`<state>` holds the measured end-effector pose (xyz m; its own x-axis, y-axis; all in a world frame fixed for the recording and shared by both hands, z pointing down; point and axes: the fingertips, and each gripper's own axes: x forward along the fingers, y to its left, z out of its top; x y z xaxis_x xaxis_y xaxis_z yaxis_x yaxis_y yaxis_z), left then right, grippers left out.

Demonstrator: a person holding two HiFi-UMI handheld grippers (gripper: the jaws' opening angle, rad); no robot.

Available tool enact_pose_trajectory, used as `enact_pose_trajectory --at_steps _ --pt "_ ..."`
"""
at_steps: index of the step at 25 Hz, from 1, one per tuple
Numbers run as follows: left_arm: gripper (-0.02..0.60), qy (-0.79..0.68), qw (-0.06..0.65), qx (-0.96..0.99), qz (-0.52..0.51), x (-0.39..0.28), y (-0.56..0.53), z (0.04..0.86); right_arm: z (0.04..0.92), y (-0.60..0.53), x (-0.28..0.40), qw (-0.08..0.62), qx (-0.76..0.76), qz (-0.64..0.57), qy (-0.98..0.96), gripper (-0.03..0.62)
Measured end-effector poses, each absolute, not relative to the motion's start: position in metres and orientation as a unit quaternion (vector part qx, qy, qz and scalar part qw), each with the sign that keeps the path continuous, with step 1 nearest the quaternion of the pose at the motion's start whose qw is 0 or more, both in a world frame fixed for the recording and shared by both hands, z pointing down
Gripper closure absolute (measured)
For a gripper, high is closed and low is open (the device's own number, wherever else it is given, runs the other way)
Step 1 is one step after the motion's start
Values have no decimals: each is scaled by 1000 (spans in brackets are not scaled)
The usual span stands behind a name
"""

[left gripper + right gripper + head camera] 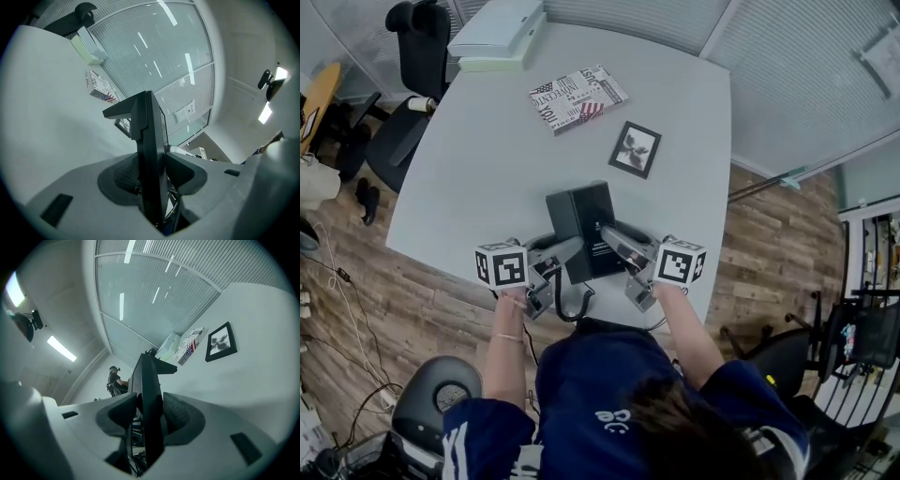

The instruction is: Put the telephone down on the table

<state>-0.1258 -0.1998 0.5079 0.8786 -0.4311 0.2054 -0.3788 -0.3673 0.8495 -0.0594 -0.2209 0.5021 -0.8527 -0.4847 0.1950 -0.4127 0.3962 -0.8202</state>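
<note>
Left gripper (151, 171), right gripper (147, 413) clamp telephone (581, 220).

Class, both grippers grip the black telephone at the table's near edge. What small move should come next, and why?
Probably ease the telephone slightly forward and down onto the bare table, jaws shut: the left gripper and right gripper clamp its sides, it is near the front edge, and the picture frame lies farther off.

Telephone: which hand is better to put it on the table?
Neither alone: left hand-held gripper and right hand-held gripper each clamp one side of the telephone over the table, so both should probably lower it together.
</note>
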Motion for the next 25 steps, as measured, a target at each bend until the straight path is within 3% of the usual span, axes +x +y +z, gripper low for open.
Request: enact_pose_trajectory --at_steps 25 --pt "408 -243 540 806 -11 -129 -305 563 565 -324 -63 20 -290 -510 810 408"
